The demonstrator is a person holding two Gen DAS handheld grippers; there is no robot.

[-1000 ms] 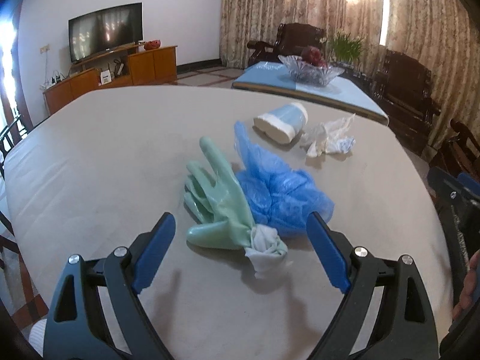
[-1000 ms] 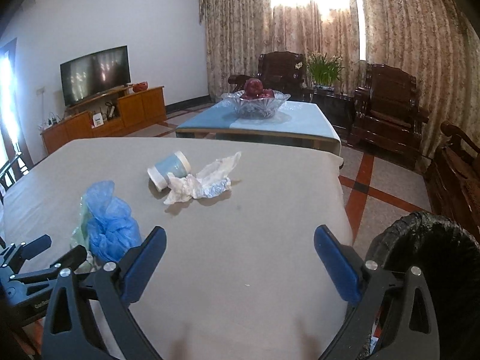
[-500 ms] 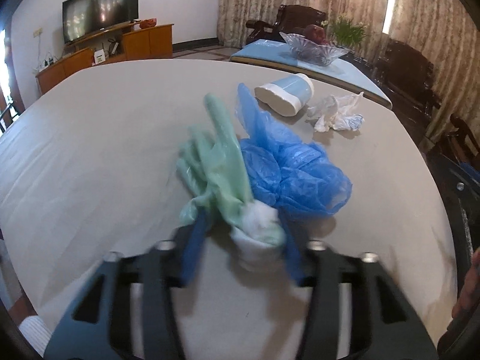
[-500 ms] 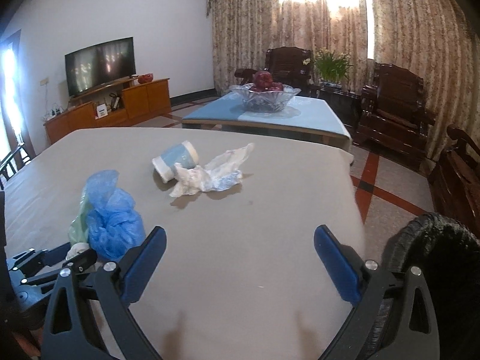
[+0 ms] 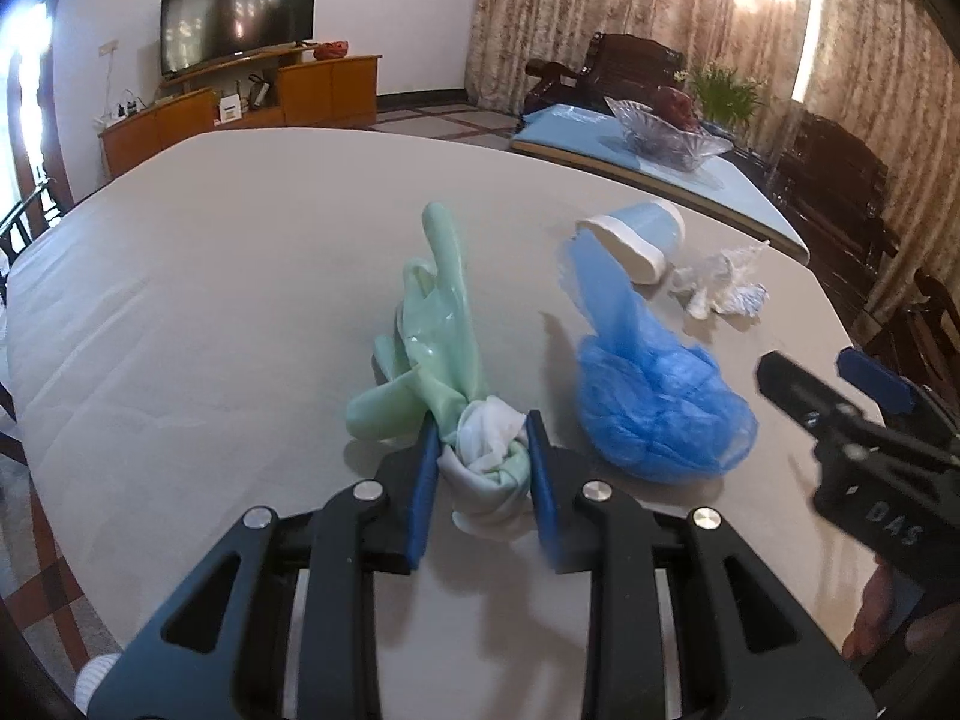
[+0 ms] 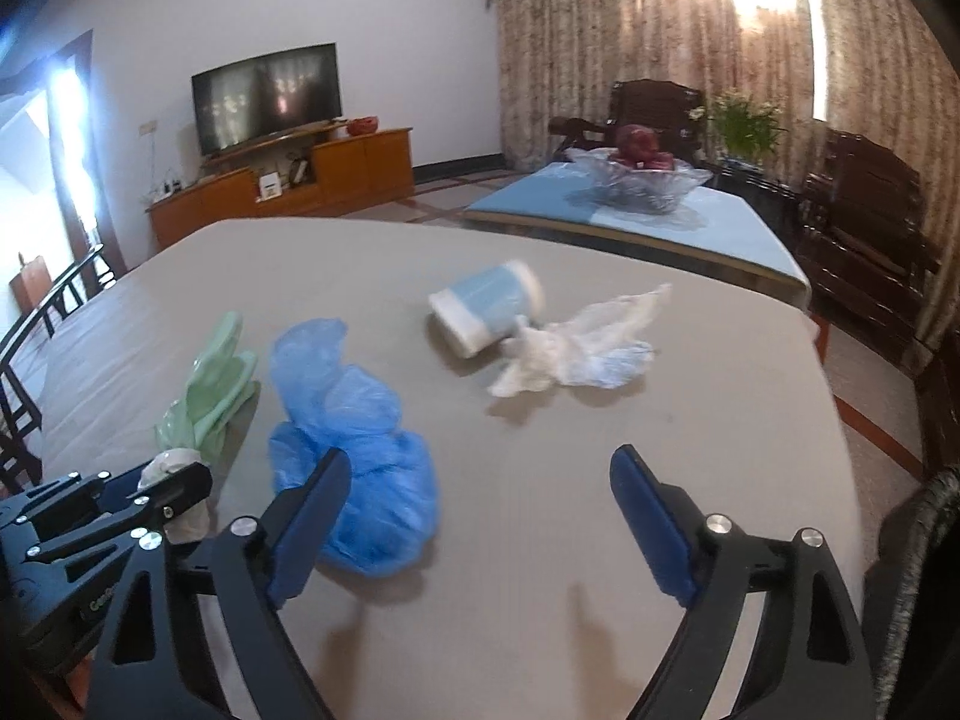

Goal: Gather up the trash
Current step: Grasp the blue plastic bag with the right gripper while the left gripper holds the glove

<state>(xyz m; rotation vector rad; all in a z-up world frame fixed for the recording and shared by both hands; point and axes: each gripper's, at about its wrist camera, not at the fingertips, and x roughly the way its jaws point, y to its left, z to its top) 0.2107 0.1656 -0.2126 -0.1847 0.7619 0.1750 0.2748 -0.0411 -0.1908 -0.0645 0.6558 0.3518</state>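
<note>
A pale green rubber glove [image 5: 441,324] lies on the grey table [image 5: 210,276]; it also shows in the right wrist view [image 6: 210,396]. My left gripper [image 5: 480,438] is shut on the glove's rolled white cuff. A crumpled blue plastic cover [image 5: 654,396] lies just right of it, also seen in the right wrist view [image 6: 354,420]. Farther back lie a tipped blue-and-white cup [image 5: 636,237] and a crumpled white tissue [image 5: 720,291]. My right gripper [image 6: 480,468] is open and empty, low over the table beside the blue cover.
A black trash bin [image 6: 924,576] stands off the table's right edge. Beyond the table are a blue-topped table with a glass fruit bowl [image 6: 636,180], dark wooden chairs [image 6: 864,210] and a TV cabinet [image 6: 282,192].
My left gripper moved forward and closed on the glove's cuff, pulling the glove apart from the blue cover. My right gripper moved left and forward towards the blue cover.
</note>
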